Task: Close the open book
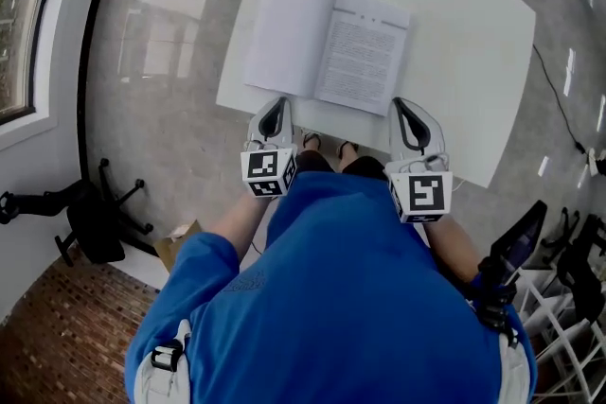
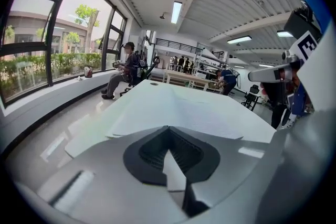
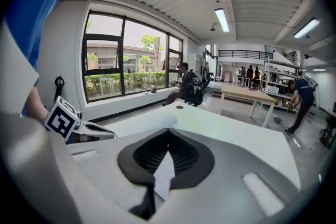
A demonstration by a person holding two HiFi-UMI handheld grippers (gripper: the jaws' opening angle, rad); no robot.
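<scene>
Right now you are holding the left gripper (image 1: 276,102) with its jaws pressed together and nothing between them, its tip pointing at the near edge of the open book (image 1: 327,47), by the left page. You are keeping the right gripper (image 1: 397,101) closed and empty too, its tip sitting just beside the book's near right corner; whether either tip is touching paper cannot be told. The book is lying spread flat on the white table (image 1: 464,43), close to your edge, its left page arching up pale and its right page showing printed text. A dark office chair (image 1: 90,222) is lying on the floor to your left.
</scene>
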